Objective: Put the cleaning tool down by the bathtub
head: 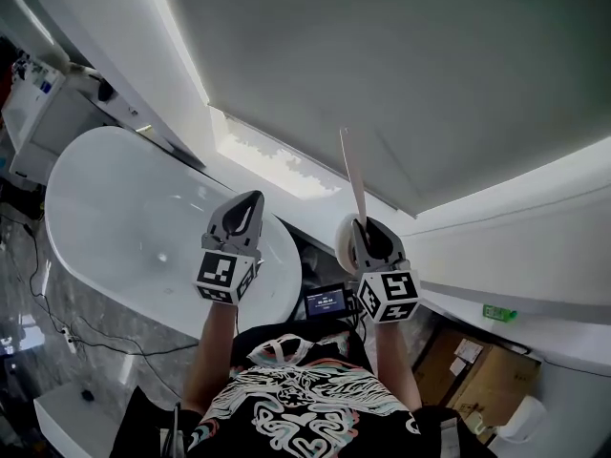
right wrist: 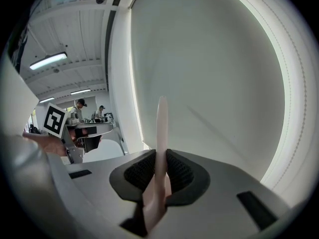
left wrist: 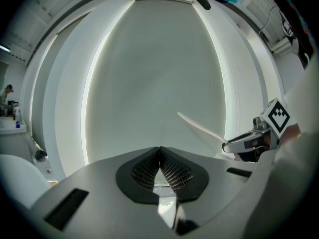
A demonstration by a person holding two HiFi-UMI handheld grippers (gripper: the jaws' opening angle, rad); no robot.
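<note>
- In the head view, we are holding both grippers up in the middle of the frame. The right gripper [head: 368, 229] is gripping the cleaning tool [head: 351, 172], whose pale handle is pointing up the frame along the jaws. The left gripper [head: 248, 201] is sitting just beside it, over the right end of the bathtub [head: 115, 198]. The bathtub is filling the left of the frame, so we judge that the tool is going to have to travel left and down to reach it.
- In the left gripper view, the left gripper [left wrist: 159, 151] is showing its jaws pressed together with nothing between them. The cleaning tool [left wrist: 199, 128] is slanting in at right of centre from the right gripper [left wrist: 249, 142].
- In the right gripper view, the right gripper [right wrist: 160, 157] is clamping its jaws on the cleaning tool [right wrist: 162, 121], which is standing upright at centre frame.
</note>
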